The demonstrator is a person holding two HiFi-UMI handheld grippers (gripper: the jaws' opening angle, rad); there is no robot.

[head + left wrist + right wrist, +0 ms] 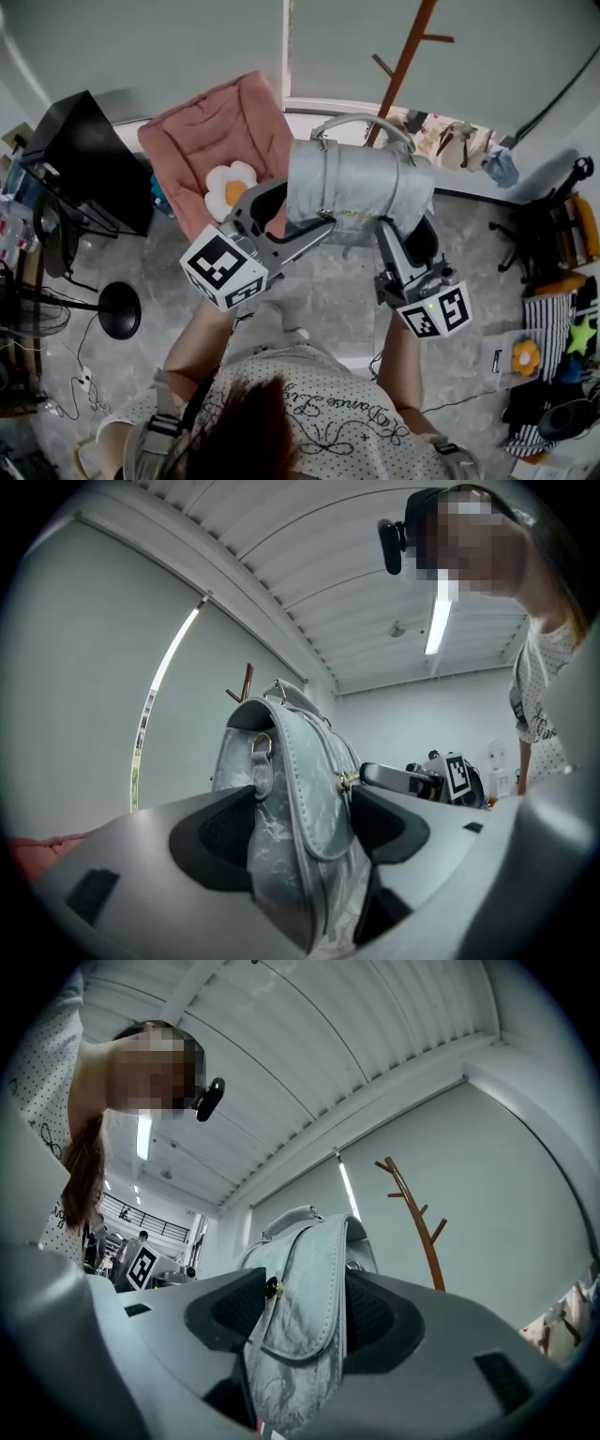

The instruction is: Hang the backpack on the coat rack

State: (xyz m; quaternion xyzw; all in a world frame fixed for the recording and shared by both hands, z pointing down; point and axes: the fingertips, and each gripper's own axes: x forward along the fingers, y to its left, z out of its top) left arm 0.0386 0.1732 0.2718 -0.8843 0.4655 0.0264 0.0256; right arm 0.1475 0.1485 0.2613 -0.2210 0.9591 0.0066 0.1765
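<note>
The grey stone-patterned floor (141,253) fills most of the head view. A pink padded chair (220,127) stands on it at 10 o'clock from the centre. The brown wooden coat rack (403,66) rises at 1 o'clock, its pegs angled off the pole, and nothing hangs on the part that shows.

The silvery-grey backpack (356,192) is held in the air at the middle of the head view, between the chair and the rack and clear of both. The rack's pole lies just past the bag's upper edge, at 12 to 1 o'clock of it.

The left gripper (295,211) reaches in from 8 o'clock. Its own view shows its two dark pads pressed against either side of the bag's crinkled body, so it is clamped on the bag. The right gripper (405,230) comes up from 5 o'clock, and its view shows the same thing — both pads closed on the bag, with the flap between them. The two grippers sit near each other on the bag's lower half.

A white flower cushion (230,185) with a yellow centre lies on the chair, at 9 o'clock of the bag. The bag's arched top handle (361,122) points to 12 o'clock — towards the rack. In the left gripper view a metal ring (260,747) sits on the bag's side just above the left pad. In the right gripper view a dark stud (273,1287) sits on the flap beside the left pad.
</note>
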